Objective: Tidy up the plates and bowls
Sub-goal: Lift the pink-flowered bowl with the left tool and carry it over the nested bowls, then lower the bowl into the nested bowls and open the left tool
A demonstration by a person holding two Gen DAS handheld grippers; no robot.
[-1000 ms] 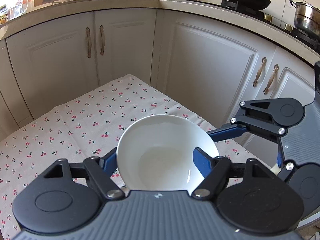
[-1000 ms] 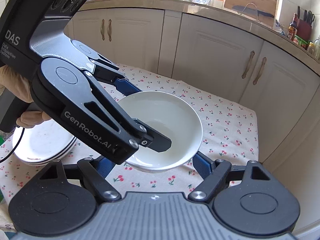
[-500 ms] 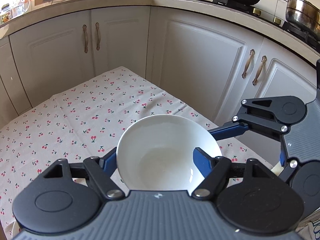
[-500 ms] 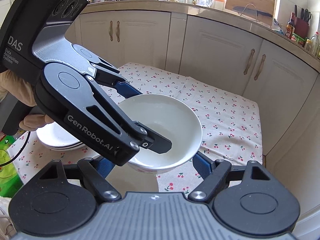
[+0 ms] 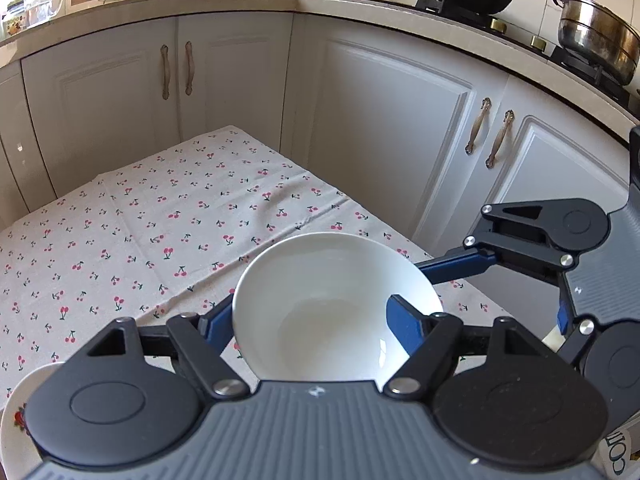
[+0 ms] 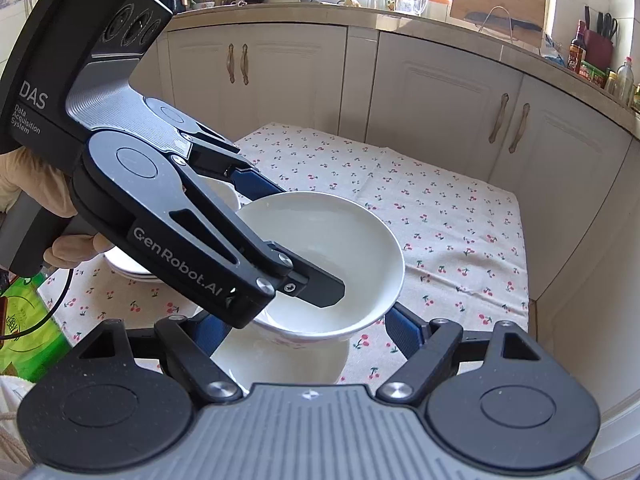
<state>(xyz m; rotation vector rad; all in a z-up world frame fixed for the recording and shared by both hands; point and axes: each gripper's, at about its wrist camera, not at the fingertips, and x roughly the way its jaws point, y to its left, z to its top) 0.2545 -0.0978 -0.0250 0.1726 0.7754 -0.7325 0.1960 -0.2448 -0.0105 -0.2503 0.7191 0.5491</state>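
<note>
Right now your left gripper (image 5: 308, 322) is clenched on the rim of a white bowl (image 5: 336, 308), one blue finger (image 5: 402, 326) inside the wall at 3 o'clock, the other outside at 9 o'clock. From the right wrist view that same left gripper (image 6: 280, 240) comes in from 10 o'clock, its black lower finger lying inside the bowl (image 6: 332, 256) and its blue upper finger over the rim at the far side.

The bowl sits upright and is held above a second white bowl (image 6: 280, 360), which shows directly beneath it at 6 o'clock (whether the two touch, you cannot tell from here). A stack of white plates (image 6: 128, 268) rests on the cherry-print tablecloth (image 6: 440, 216) at 9 o'clock, partly hidden behind your left gripper.

Your right gripper (image 6: 304, 330) is released, its blue fingers spread wide on either side of the lower bowl and gripping nothing. In the left wrist view the right gripper (image 5: 520, 280) reaches in from 3 o'clock, one blue finger passing behind the held bowl. A plate edge with a red print (image 5: 16, 416) peeks in at 8 o'clock.
</note>
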